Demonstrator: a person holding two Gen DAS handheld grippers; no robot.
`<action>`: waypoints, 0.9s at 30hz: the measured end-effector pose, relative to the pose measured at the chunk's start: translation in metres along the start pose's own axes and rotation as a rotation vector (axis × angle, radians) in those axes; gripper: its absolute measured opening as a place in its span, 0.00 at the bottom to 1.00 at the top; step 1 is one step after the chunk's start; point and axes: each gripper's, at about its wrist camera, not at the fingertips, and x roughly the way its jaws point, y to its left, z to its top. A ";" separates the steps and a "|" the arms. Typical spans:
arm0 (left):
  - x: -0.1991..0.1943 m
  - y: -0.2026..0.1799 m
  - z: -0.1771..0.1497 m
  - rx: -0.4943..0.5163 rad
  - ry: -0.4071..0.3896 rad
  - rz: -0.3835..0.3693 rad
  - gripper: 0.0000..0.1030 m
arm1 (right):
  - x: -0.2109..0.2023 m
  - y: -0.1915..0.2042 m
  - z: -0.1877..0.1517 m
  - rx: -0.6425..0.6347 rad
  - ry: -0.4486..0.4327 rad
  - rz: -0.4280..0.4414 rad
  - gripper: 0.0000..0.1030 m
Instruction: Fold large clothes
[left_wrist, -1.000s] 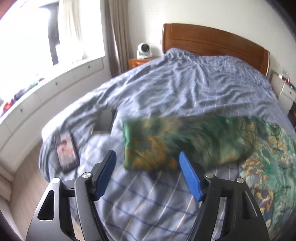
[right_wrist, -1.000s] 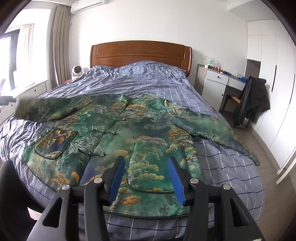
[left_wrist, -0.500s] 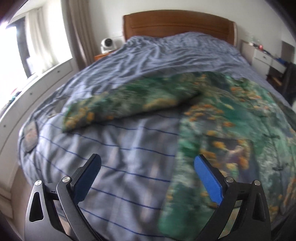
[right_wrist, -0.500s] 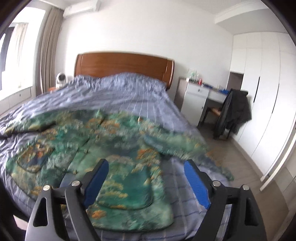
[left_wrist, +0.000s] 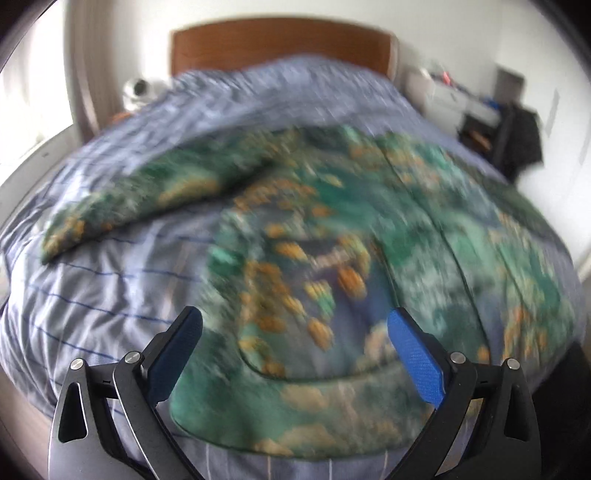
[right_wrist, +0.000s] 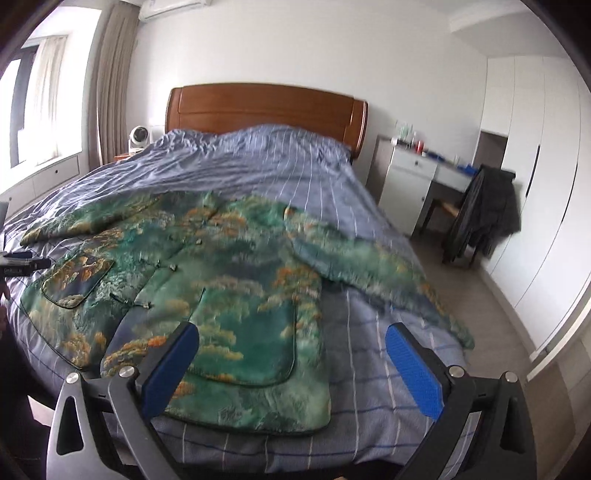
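Right wrist: jacket (right_wrist: 229, 280) spread beyond right gripper (right_wrist: 291, 354), fingers opening, empty; left's apart.

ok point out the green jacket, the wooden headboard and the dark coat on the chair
green jacket (right_wrist: 236, 295), right wrist view, front panel above the pocket
wooden headboard (right_wrist: 266, 107), right wrist view, middle of the board
dark coat (right_wrist: 487, 214), right wrist view, draped body

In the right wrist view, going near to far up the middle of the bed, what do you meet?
Right gripper, its jaws opening with nothing between them → green patterned jacket spread flat → bare striped blue duvet → wooden headboard → white wall.
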 end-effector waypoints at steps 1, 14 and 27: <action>0.003 -0.001 0.000 0.011 0.020 -0.014 0.98 | 0.004 -0.002 -0.001 0.017 0.026 0.017 1.00; -0.033 -0.009 0.022 0.007 -0.115 0.053 0.98 | 0.005 0.008 0.005 0.082 0.049 0.019 1.00; -0.036 -0.025 0.042 0.031 -0.155 0.079 0.98 | 0.000 -0.012 0.010 0.113 -0.031 0.068 1.00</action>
